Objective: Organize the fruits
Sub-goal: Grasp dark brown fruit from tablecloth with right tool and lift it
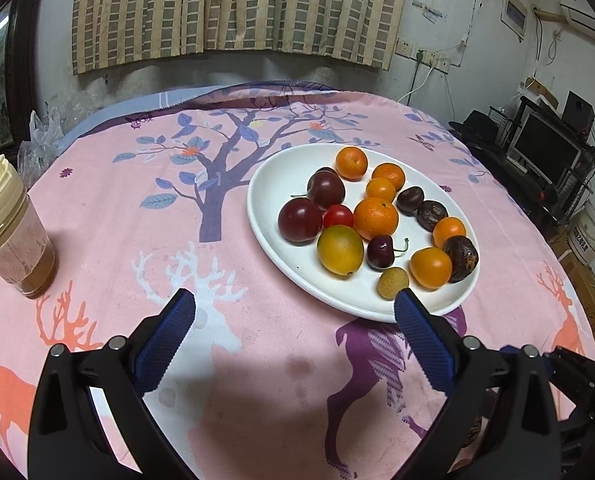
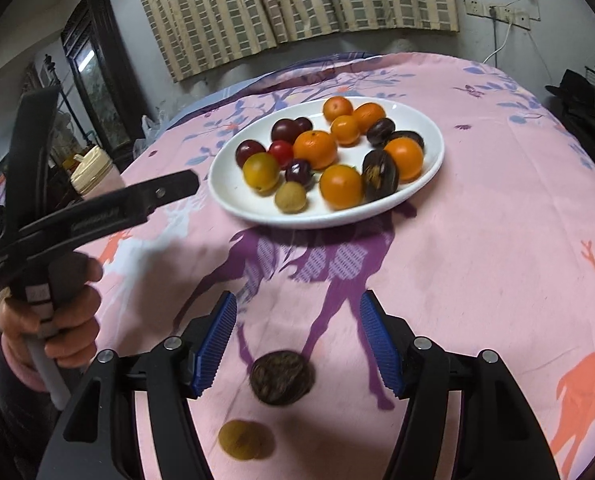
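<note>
A striped curtain (image 1: 233, 8) is hung on the pale wall (image 1: 449, 40) behind the table. Wall sockets (image 1: 421, 56) with a white cable are seen to its right, a dark monitor (image 1: 545, 148) further right, and a dark wooden cabinet (image 2: 93, 68) at left.

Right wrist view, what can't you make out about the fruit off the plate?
- Dark fruit on the tablecloth: motion-blurred between the open right hand-held gripper fingers, so its kind and whether a pad touches it are unclear.
- Small tan fruit: blurred into a double outline; possibly one or two.
- Left wrist view: both lie behind the left hand-held gripper, mostly hidden by its frame.
</note>
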{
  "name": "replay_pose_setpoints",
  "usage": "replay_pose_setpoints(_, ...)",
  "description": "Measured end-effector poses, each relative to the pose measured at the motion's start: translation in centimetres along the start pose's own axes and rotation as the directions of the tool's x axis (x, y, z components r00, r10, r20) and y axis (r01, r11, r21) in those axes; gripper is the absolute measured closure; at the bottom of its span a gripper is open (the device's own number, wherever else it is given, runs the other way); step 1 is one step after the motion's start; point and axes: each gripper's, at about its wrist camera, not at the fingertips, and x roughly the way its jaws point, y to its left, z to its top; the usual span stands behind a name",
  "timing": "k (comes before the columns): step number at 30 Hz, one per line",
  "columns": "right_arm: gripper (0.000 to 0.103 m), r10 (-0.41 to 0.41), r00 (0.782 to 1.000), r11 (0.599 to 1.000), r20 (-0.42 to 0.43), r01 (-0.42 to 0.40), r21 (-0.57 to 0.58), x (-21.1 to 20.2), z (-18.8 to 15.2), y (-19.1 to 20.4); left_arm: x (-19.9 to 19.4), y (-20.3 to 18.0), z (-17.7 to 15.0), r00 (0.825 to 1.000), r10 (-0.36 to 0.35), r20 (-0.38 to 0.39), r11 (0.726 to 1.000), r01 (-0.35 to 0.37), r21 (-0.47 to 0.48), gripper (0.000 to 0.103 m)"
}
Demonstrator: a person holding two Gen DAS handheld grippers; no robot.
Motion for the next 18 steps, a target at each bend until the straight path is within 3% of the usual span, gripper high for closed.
replay_pose_setpoints(10, 0.038, 0.0, 0.999, 0.996, -0.046, -0.004, -0.085, -0.1, -2.5, 1.7, 0.1, -0.3, 0.0, 1.0, 0.012, -0.017, 1.0, -0.011, 0.009, 0.005)
replay_pose_setpoints(14, 0.05, -0.003, 0.999, 0.997, -0.053, -0.001, -0.081, 0.0, -2.5, 1.6, 0.2, -0.3, -0.1, 1.0, 0.019, -0.019, 1.0, -0.019, 0.009, 0.005)
replay_pose_setpoints(18, 0.052, -0.01, 0.998, 0.996, -0.064, 0.004, -0.093, 0.2, -2.5, 1.8, 0.3, -0.3, -0.1, 0.999, 0.023, -0.023, 1.0, -0.023, 0.007, 0.005)
